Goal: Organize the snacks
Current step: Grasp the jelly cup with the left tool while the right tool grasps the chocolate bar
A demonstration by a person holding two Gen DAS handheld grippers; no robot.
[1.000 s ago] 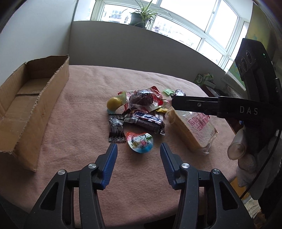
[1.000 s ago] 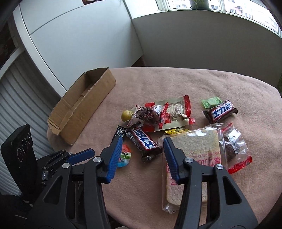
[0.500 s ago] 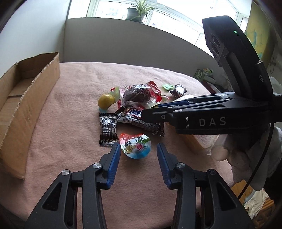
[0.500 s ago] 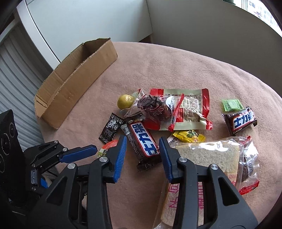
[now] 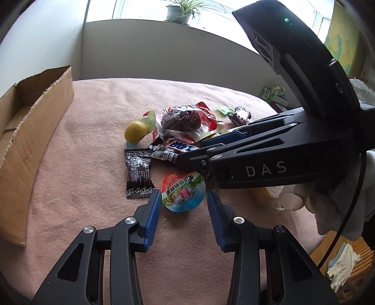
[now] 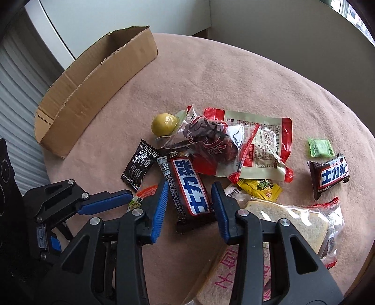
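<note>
home | potted plant (image 5: 185,10) on windowsill | cloth-covered table (image 5: 93,131)

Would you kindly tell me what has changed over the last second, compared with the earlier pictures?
Both tools advanced and narrowed their jaws. The left hand-held gripper now brackets the round foil-lidded jelly cup; the right hand-held gripper swung left to straddle the long dark chocolate bar. Neither visibly grips yet. The snacks and the brown cardboard box stayed put.
</note>
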